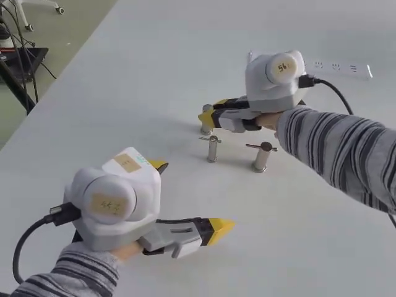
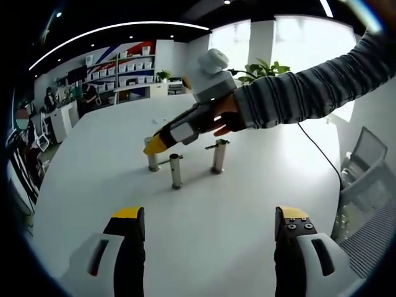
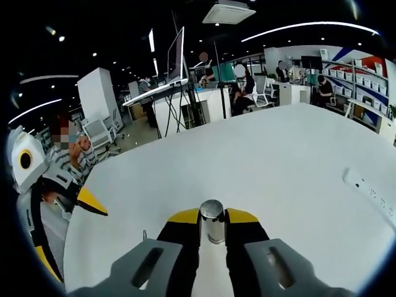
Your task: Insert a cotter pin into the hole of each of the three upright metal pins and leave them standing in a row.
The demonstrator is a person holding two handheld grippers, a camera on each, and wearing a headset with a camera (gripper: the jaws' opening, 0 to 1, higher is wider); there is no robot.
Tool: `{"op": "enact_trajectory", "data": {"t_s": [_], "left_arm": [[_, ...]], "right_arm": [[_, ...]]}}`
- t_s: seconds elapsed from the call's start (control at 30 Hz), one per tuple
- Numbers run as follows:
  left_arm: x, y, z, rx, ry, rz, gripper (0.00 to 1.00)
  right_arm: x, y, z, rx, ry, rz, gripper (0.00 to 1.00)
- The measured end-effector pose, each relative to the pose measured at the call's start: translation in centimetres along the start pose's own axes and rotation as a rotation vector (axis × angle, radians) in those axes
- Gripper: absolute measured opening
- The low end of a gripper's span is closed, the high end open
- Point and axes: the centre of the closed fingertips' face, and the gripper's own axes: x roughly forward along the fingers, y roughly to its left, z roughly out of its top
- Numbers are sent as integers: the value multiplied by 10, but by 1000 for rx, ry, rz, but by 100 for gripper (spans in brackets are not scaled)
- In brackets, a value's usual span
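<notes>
Head view: the left tongs (image 1: 190,195) are spread wide, with nothing in them. Three pins stand ahead of their tips, well apart from them. The right tongs (image 1: 206,117) come at the held pin (image 1: 206,128) from the side. The mid pin (image 1: 212,150) has a cotter pin (image 1: 210,139) through its top, and so does the last pin (image 1: 262,158).

Left gripper view: the row stands straight ahead, past the open jaws. The right tongs (image 2: 154,146) reach in from the right.

Right gripper view: the held pin (image 3: 212,223) stands straight up between the jaws, and they press it on both sides. Its long way runs up and down, across the jaws. I think its cotter pin must go in sideways, and the left tongs are the free ones to bring it. I cannot tell which way the hole faces
</notes>
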Motion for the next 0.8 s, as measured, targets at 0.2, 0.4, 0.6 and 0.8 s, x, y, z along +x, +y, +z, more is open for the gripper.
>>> {"op": "enact_trajectory", "data": {"t_s": [0.2,0.4,0.6,0.8], "left_arm": [[0,1,0,-1,0,0,85],[2,-2,1,4,4,-5,85],[3,-3,3,2,-5,-10,85],[1,-5,7,0,-18,-11,86]], "right_arm": [[-9,-3,-3,-36,37,-7,8],[-25,-12,-10,-67,62,-36,8],[-46,-21,-17,-53,61,-65,8],[-71,-26,-28,-47,73,-100,8]]}}
